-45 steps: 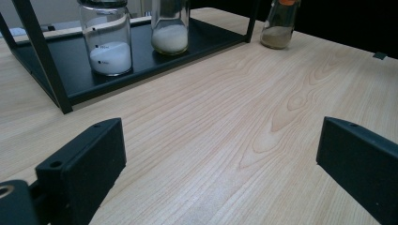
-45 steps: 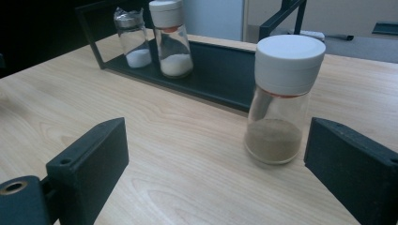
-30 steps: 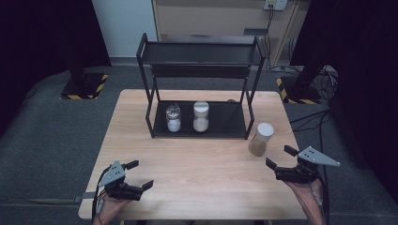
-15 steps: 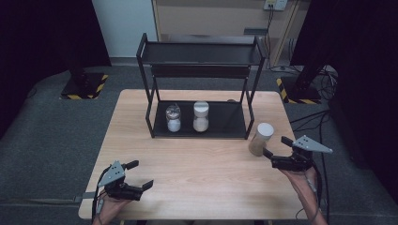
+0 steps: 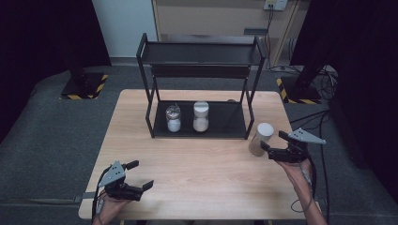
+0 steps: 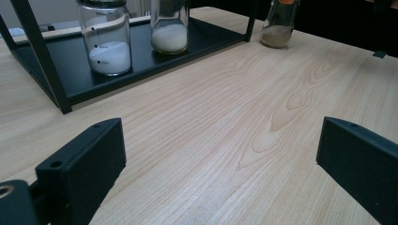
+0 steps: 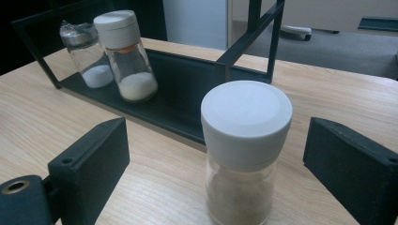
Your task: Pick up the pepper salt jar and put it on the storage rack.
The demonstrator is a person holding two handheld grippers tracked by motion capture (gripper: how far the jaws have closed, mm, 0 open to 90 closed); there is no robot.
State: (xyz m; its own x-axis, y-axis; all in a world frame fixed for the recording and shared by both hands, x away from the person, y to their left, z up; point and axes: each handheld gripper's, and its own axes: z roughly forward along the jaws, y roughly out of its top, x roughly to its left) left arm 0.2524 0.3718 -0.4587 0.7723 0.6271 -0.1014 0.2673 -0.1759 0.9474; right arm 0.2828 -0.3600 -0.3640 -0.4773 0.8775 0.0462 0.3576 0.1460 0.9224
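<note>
In the high view, toward the right of the frame, the right gripper (image 5: 272, 147) is held just above the light wooden table (image 5: 197, 178), its black jaws spread apart and aimed leftward at a clear glass jar with a white screw lid and brownish powder inside (image 5: 261, 138). That jar stands upright on the tabletop, just outside the right front leg of the black metal two-tier rack (image 5: 202, 54) that occupies the upper middle of the frame. In the right gripper view the same jar (image 7: 244, 150) sits in the lower centre, between the two jaws but touching neither; a clear gap of wood shows on each side of it. Behind it, at the upper left of that view, two more jars stand on the rack's lower shelf: a clear glass jar with a white lid and white powder (image 7: 127, 56), and beside it a clear glass jar with a crinkled clear top and a smaller heap of white powder (image 7: 87, 54). In the high view these two stand side by side, close together, at the middle of the lower shelf. At the lower left of the high view the left gripper (image 5: 141, 176) rests low over the table's near edge in the person's left hand (image 5: 107, 206), jaws wide apart with nothing between them; the left gripper view shows bare wood grain between its jaws, with the rack and all three jars along the top of the frame, well apart from it.
</note>
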